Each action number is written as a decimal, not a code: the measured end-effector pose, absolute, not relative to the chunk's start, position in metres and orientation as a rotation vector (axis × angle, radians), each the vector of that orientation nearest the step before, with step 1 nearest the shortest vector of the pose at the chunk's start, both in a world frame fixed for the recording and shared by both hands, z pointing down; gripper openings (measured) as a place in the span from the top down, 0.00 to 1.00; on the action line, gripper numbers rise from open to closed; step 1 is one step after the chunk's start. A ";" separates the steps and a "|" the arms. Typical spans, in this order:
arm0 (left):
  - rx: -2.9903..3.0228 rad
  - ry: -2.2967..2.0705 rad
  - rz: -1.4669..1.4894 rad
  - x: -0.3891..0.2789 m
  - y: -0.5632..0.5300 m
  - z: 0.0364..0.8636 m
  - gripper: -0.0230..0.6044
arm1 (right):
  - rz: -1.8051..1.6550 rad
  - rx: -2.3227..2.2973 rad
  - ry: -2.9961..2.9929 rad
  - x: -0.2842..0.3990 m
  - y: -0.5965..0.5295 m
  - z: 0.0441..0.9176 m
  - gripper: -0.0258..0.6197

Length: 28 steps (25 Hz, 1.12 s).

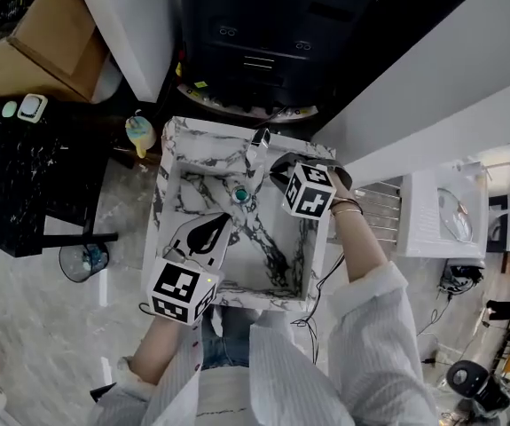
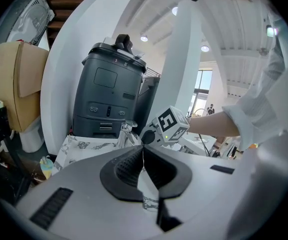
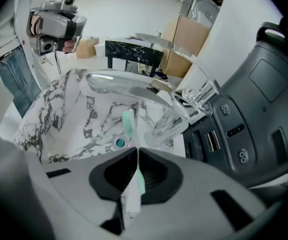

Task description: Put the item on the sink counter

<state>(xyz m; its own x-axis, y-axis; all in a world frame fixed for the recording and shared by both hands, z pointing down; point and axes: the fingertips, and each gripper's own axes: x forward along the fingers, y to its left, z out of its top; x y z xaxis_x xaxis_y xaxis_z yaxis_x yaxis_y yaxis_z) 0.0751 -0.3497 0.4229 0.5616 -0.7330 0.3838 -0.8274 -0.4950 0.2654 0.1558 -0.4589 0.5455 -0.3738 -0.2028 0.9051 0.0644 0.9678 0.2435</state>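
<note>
We see our right gripper (image 3: 136, 160) clamped on a green toothbrush (image 3: 128, 124) over the marble sink (image 1: 169, 160). Its head is just under the chrome faucet (image 3: 118, 84), beside a clear glass (image 3: 171, 116). Our left gripper (image 2: 144, 160) is closed and empty.

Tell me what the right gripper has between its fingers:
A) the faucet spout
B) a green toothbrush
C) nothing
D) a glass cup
B: in the right gripper view, the right gripper has its fingers shut on a green toothbrush, whose head points out toward the sink.
</note>
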 end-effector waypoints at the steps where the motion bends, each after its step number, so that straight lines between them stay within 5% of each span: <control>1: 2.386 -1.261 0.305 0.075 -0.348 0.421 0.94 | -0.282 0.105 -1.937 0.156 -0.455 0.543 0.92; 28: 2.482 -1.354 0.191 0.089 -0.259 0.377 0.94 | -0.109 0.534 -2.376 0.136 -0.291 0.451 0.92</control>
